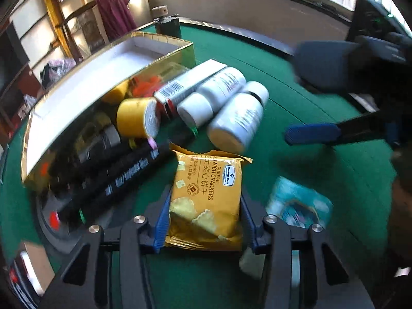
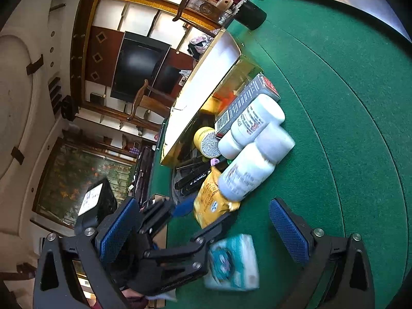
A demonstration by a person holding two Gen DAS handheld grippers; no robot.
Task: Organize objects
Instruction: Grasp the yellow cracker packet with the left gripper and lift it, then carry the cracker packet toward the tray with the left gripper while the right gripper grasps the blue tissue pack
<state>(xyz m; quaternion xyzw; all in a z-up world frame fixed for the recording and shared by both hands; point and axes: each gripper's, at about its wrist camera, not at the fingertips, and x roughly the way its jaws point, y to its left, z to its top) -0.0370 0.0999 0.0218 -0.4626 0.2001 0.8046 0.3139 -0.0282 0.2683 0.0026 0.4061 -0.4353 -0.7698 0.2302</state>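
Left of the crackers [image 1: 206,200], the gold box [image 1: 77,97] lies open on the desk [image 1: 322,167], presumably waiting to be filled. The left gripper [image 1: 204,219] has its jaws clamped on the crackers' sides, likely to lift them boxward. Right of the crackers, beyond the tissue pack [image 1: 298,203], the right gripper [image 2: 203,229] hangs with jaws wide apart and empty.

Table felt [image 1: 322,175] plain dark green; cracker packet [image 1: 206,195] yellow-orange, white lettering; two bottles [image 1: 237,118] white, printed labels; tissue pack [image 2: 234,262] teal and white; box [image 1: 103,77] gold outside, white inside.
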